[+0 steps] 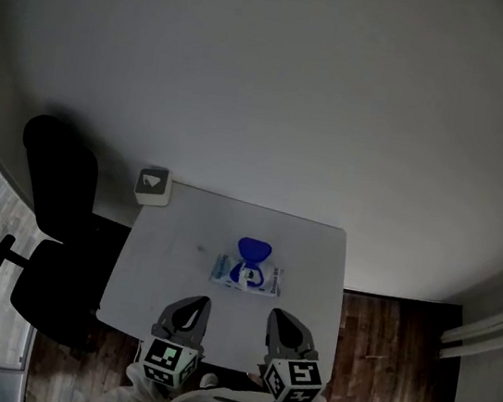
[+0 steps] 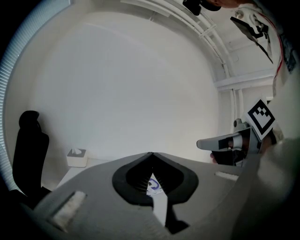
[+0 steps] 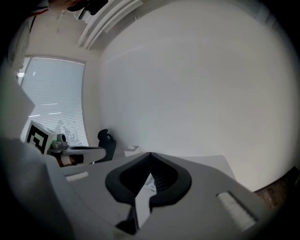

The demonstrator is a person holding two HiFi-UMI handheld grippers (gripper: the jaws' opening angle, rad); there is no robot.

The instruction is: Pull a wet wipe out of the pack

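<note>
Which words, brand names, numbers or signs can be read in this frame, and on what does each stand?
Wet wipe pack: blue print, too small to read.
White box: dark mark on top, no legible words.
Left marker cube and right marker cube: black-and-white square patterns, no words.

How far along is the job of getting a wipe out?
Done: the blue lid of the white wet wipe pack looks flipped open. In hand: nothing; left tongs and right tongs hover short of it, shut, empty. Left: gripping and pulling a wipe.
</note>
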